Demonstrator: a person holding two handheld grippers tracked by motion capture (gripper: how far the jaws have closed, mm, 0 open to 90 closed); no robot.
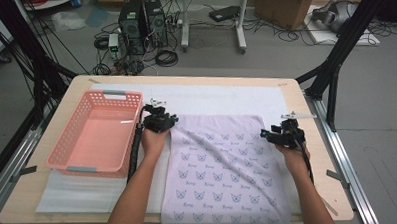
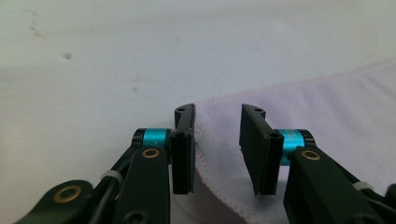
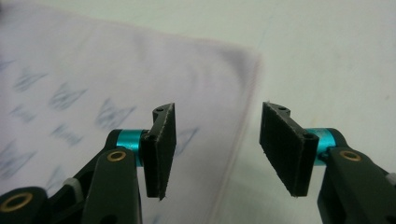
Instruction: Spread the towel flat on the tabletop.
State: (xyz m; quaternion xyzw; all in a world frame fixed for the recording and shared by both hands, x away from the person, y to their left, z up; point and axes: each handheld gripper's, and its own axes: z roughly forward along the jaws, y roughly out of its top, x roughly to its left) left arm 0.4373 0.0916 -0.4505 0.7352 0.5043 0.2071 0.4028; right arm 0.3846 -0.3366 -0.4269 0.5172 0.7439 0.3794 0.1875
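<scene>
A pale lilac cloth (image 1: 223, 166) printed with small blue butterflies lies flat on the right half of a white mat (image 1: 216, 96). My left gripper (image 1: 168, 121) sits at the cloth's far left corner. In the left gripper view its jaws (image 2: 217, 112) stand apart, with the hemmed corner of the cloth (image 2: 327, 107) running between them and a gap at each pad. My right gripper (image 1: 265, 133) is at the cloth's far right corner. Its jaws (image 3: 217, 109) are wide open above the cloth's edge (image 3: 93, 70), not touching it.
A pink plastic basket (image 1: 62, 142) stands on the left of the wooden table (image 1: 185, 77), close beside my left forearm. Black frame struts rise at both far corners. Computers, cables and boxes lie on the floor beyond the table.
</scene>
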